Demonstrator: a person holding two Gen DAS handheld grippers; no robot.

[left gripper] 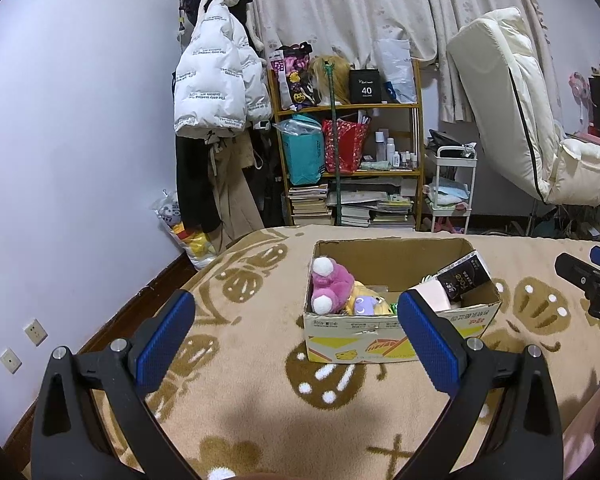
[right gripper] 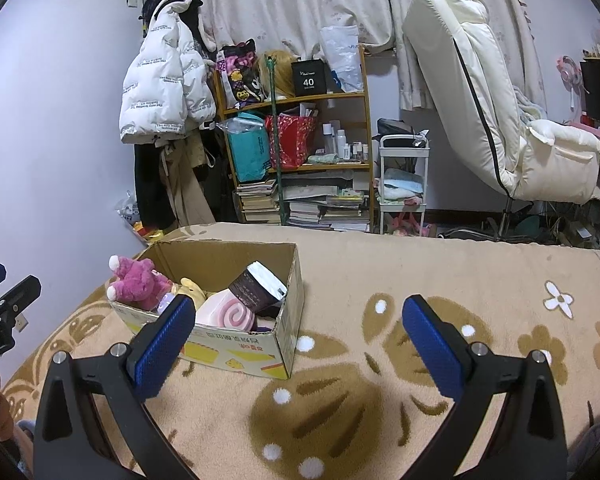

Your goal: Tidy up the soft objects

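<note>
A cardboard box point(left gripper: 400, 332) stands on the beige patterned blanket point(left gripper: 260, 400). In it lie a pink plush bear point(left gripper: 332, 286), a yellow plush toy point(left gripper: 370, 300), a pink swirl cushion point(right gripper: 228, 314) and a dark tissue pack point(left gripper: 466, 276). My left gripper point(left gripper: 296, 330) is open and empty, held just in front of the box. My right gripper point(right gripper: 298, 336) is open and empty, to the right of the box point(right gripper: 244, 344). The right gripper's tip also shows at the right edge of the left wrist view point(left gripper: 592, 276).
A wooden shelf point(left gripper: 348, 152) with bags and books stands behind the bed, beside hanging coats point(left gripper: 216, 92). A white trolley point(left gripper: 454, 184) and a cream recliner chair point(left gripper: 532, 132) stand to the right. A bag of toys point(left gripper: 188, 232) sits on the floor at left.
</note>
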